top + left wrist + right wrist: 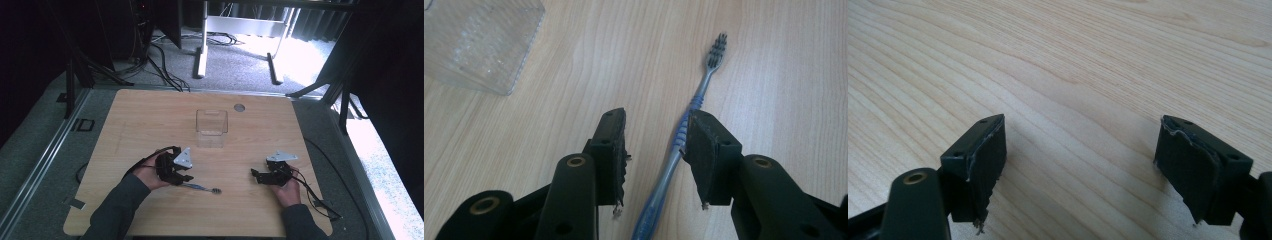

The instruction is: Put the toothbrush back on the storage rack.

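The left gripper (656,150) straddles the toothbrush (684,145) handle, jaws parted (not yet clamped), lined up for grasping it.

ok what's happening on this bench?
A person works two handheld grippers over a wooden table. The left gripper is down at a blue-grey toothbrush, its fingers open with the handle lying between them, not clamped. The right gripper is open over bare wood. A clear container stands beyond.
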